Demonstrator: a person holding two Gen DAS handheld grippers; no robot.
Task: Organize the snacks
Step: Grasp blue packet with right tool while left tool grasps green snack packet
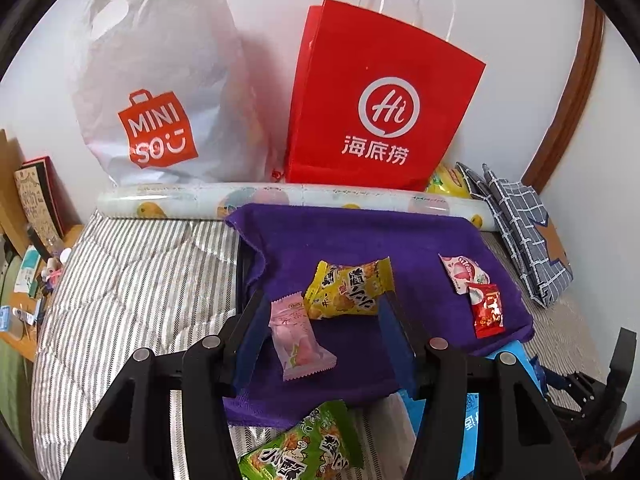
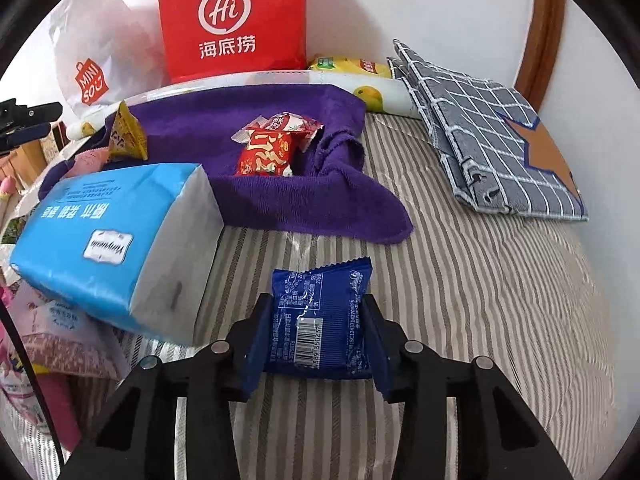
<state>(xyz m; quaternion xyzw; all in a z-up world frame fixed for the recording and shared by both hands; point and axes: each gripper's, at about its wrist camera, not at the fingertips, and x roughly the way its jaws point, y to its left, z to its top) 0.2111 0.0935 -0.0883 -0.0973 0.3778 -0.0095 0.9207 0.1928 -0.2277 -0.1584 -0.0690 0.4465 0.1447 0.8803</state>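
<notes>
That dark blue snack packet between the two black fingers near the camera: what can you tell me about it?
The blue packet is a small, flat, glossy plastic pouch with zigzag-cut ends. Its back faces up, showing white small print and a white barcode. It lies on the striped bedcover, slightly tilted, just in front of the purple towel. The right tool straddles it, one blue pad at each side edge; whether they press on it is hard to tell. It looks sealed and uncrushed.

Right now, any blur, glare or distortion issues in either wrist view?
Left wrist view: heavy fisheye bend, dark vignette corners, red paper bag sharp, soft daylight, no glare. Right wrist view: same bend; blue snack packet crisp, its barcode visible; mild sheen on the tissue pack.
</notes>
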